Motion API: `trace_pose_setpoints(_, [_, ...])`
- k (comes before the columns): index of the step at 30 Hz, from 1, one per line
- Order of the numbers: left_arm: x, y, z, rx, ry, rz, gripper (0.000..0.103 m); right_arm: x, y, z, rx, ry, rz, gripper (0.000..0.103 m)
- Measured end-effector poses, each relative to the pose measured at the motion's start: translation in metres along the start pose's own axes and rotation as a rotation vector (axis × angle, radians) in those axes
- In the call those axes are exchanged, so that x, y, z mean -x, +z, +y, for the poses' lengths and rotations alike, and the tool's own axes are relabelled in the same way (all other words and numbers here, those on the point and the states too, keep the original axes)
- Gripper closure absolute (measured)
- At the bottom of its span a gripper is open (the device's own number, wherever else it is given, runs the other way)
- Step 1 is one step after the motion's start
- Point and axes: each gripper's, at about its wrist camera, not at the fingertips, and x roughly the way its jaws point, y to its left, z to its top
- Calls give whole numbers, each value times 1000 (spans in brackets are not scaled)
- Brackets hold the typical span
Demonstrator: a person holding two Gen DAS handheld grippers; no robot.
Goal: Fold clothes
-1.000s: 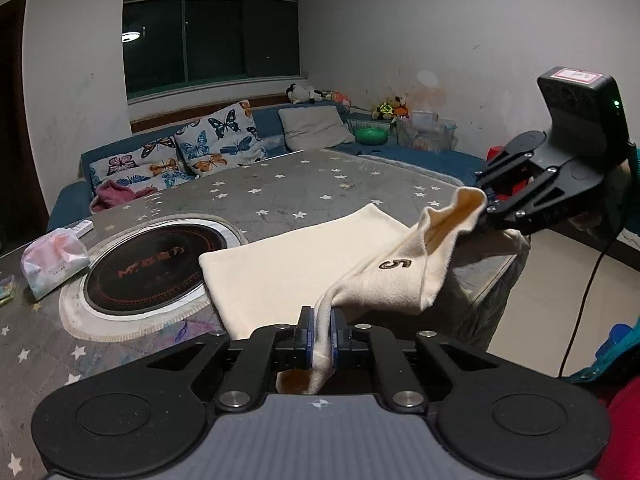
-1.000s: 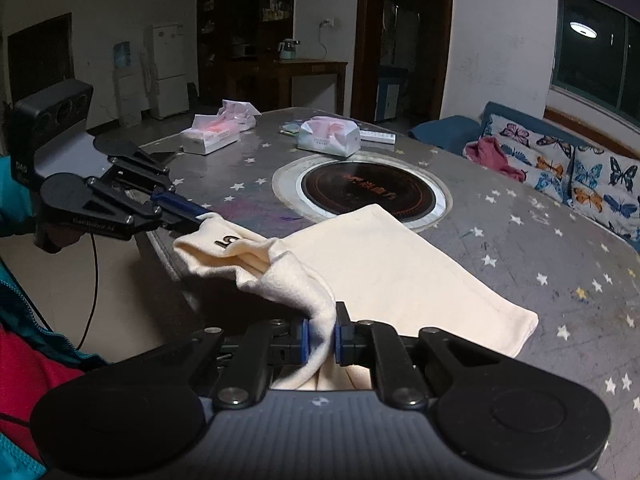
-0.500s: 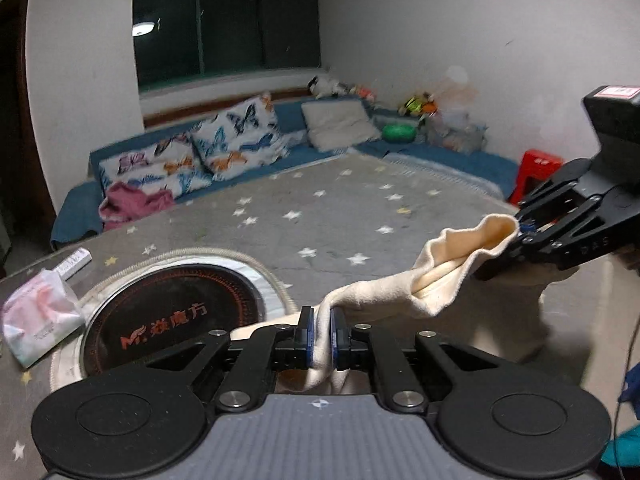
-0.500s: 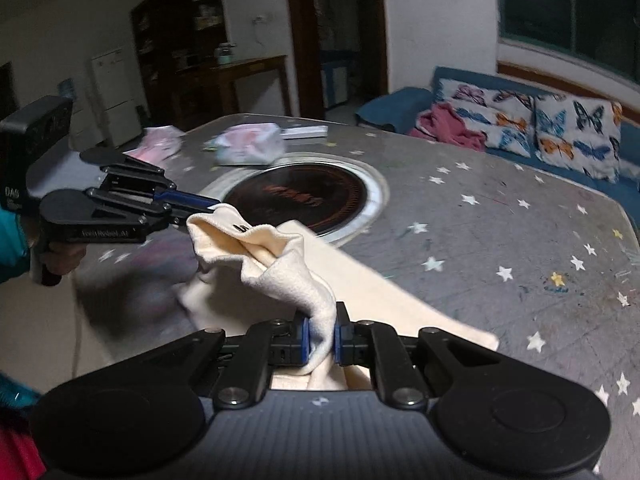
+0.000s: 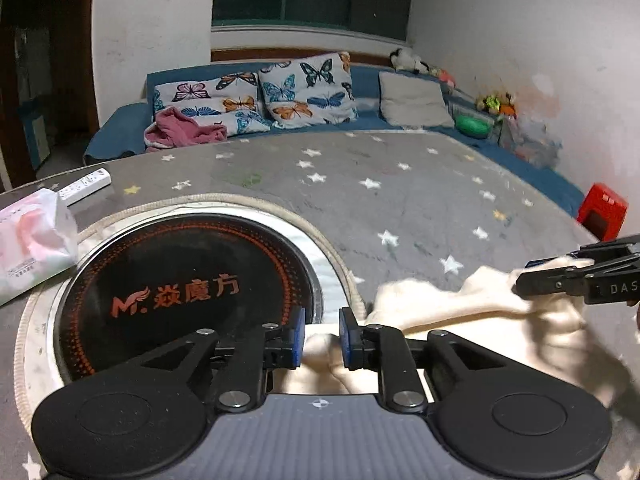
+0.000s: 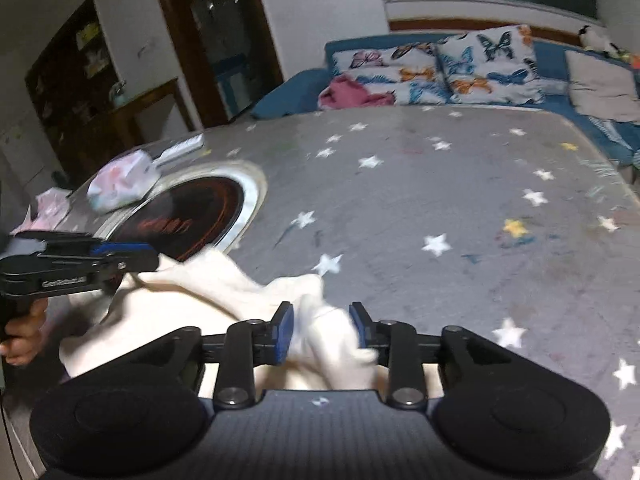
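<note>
I see the cream cloth (image 5: 448,312) bunched loose between both parted grippers' (image 5: 320,334) (image 6: 322,332) fingers, its near edge hidden.

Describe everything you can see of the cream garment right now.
The cream garment looks like soft knit cloth, rumpled and bunched on the star-print table beside the round black cooktop. Folds lie between the spread fingers of both the left gripper and the right gripper; neither clamps it.
</note>
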Motion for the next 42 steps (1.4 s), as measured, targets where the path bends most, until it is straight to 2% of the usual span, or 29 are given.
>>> trace_pose_setpoints(3, [12, 2, -3, 29, -54, -11, 78, 9, 0, 2, 17, -28, -34, 70])
trace_pose_setpoints(4, [15, 2, -5, 38, -74, -13, 71, 12, 0, 3, 22, -37, -46, 70])
trace_pose_setpoints(7, [11, 2, -17, 34, -110, 2, 69, 16, 0, 7, 41, -60, -64, 73])
trace_pose_setpoints(10, [6, 1, -26, 34, -142, 17, 62, 14, 0, 13, 62, -77, -63, 73])
trace_pose_setpoints(11, [3, 0, -27, 35, -144, 21, 59, 13, 0, 15, 68, -83, -62, 74])
trace_pose_setpoints(15, [-6, -4, -32, 43, -144, 40, 56, 10, 0, 23, 96, -106, -60, 81])
trace_pose_setpoints(18, [-8, -8, -37, 36, -141, 44, 49, 6, 0, 27, 107, -118, -52, 86])
trace_pose_setpoints(22, [-3, -13, -43, 23, -132, 36, 43, -20, -1, 9, 1, -100, 35, 87])
trace_pose_setpoints(25, [8, -17, -48, 6, -124, 12, 33, -19, 3, 8, 4, -109, 23, 87])
trace_pose_setpoints(28, [19, -25, -56, -36, -113, -10, 32, -14, 9, 20, 37, -72, 7, 87])
trace_pose_setpoints(32, [30, -36, -66, -77, -108, -23, 28, -22, 18, 38, 72, 18, 30, 87])
trace_pose_setpoints(38, [29, -54, -62, -33, -126, 12, 26, -52, 23, 47, 86, -2, 58, 88])
trace_pose_setpoints(42, [33, -56, -58, -32, -135, -5, 22, -57, 30, 54, 99, 17, 56, 88])
